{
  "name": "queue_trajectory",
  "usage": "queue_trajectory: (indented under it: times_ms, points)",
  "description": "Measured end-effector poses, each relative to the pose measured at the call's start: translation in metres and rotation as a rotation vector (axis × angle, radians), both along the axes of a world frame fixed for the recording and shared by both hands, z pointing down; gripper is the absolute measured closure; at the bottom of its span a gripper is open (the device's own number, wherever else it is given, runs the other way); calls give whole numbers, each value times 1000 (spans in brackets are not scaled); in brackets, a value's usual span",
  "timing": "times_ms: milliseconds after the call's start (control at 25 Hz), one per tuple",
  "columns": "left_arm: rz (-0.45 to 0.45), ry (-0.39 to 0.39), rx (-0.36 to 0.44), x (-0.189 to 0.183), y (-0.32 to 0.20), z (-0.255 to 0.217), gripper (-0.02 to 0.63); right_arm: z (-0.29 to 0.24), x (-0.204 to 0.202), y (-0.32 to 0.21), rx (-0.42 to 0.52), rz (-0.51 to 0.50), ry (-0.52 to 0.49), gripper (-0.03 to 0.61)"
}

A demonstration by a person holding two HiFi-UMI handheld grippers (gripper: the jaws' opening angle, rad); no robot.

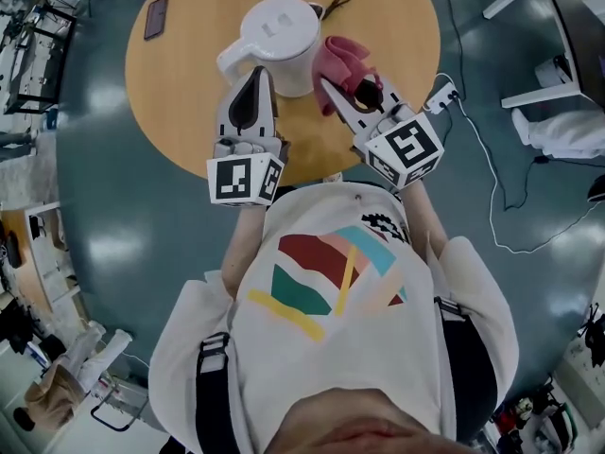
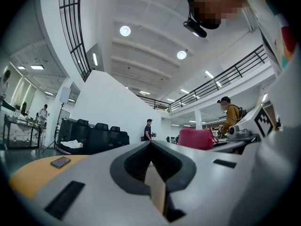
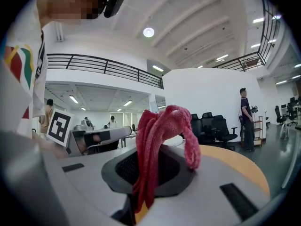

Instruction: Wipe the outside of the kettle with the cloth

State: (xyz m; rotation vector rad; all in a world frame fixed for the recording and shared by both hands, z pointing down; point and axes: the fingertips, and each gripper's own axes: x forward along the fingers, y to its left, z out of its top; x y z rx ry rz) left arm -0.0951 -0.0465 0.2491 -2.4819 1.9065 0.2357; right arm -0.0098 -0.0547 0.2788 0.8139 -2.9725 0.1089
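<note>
A white kettle [image 1: 279, 38] with its lid on stands on the round wooden table [image 1: 189, 74], its handle toward the left. My right gripper [image 1: 328, 85] is shut on a pink cloth [image 1: 340, 57], which bunches up just right of the kettle's body. In the right gripper view the cloth [image 3: 160, 135] rises in a loop from between the jaws of my right gripper [image 3: 153, 150]. My left gripper [image 1: 259, 72] is shut with nothing in it, its tips near the kettle's near-left side. In the left gripper view its jaws [image 2: 150, 143] meet, and the cloth [image 2: 195, 139] shows to the right.
A dark phone [image 1: 156, 17] lies at the table's far left, and it also shows as the phone [image 2: 61, 162]. A black cord [image 1: 337, 0] lies behind the kettle. A white cable [image 1: 482, 149] trails over the floor on the right. People stand in the hall beyond.
</note>
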Motion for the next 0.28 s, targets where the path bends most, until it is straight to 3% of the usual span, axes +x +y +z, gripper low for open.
queue_trajectory:
  times_ms: [280]
  points:
    - [19, -13, -4, 13, -2, -5, 571, -5, 8, 3, 75, 2, 60, 540]
